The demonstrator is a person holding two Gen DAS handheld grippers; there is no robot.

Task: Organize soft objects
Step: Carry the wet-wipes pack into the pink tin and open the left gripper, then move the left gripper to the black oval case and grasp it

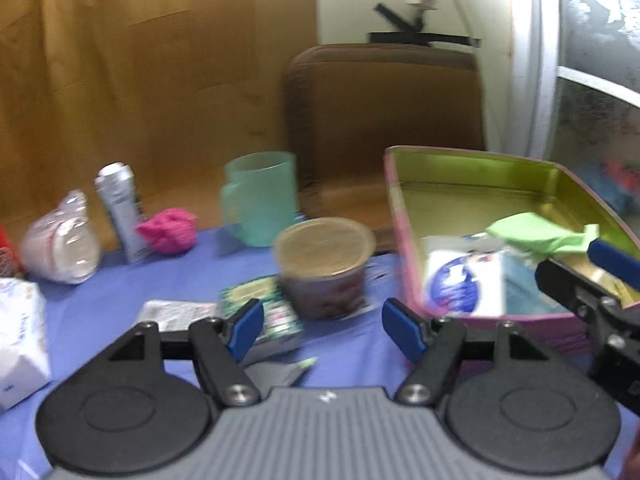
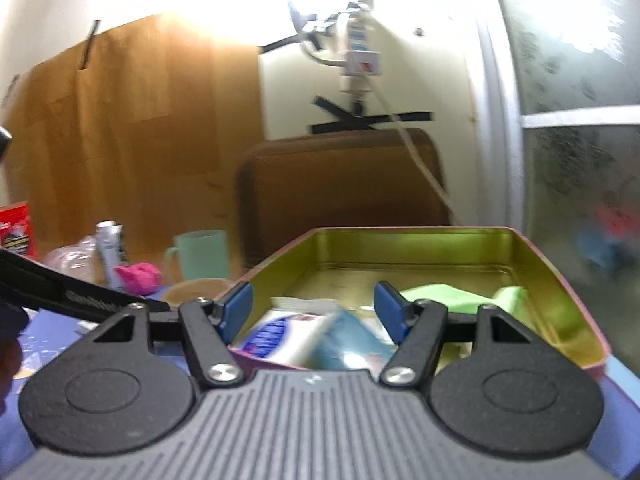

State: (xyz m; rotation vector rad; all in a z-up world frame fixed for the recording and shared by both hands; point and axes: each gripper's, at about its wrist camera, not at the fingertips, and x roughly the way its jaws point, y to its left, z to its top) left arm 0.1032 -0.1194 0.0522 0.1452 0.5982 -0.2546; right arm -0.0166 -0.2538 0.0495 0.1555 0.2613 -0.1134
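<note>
Tin (image 1: 472,168) is gathering the soft things: green cloth (image 1: 536,232) and tissue packs (image 1: 464,280) are lying inside it. I am hovering my right claw (image 2: 314,312) spread over them, pinching nothing; my left claw (image 1: 322,330), spread and empty, is facing the pink cloth (image 1: 168,230) waiting on the table (image 1: 100,308).

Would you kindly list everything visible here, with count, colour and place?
tin: one, pink outside, gold inside, right
cloth: one, green, in tin
tissue packs: apparently two, white-blue, in tin
tub: one, lidded, centre
mug: one, teal, behind tub
pink soft item: one, left of mug
tube: one, silver, left
chair: one, brown, behind
left hand-held gripper: open, empty
right hand-held gripper: open, at tin
</note>
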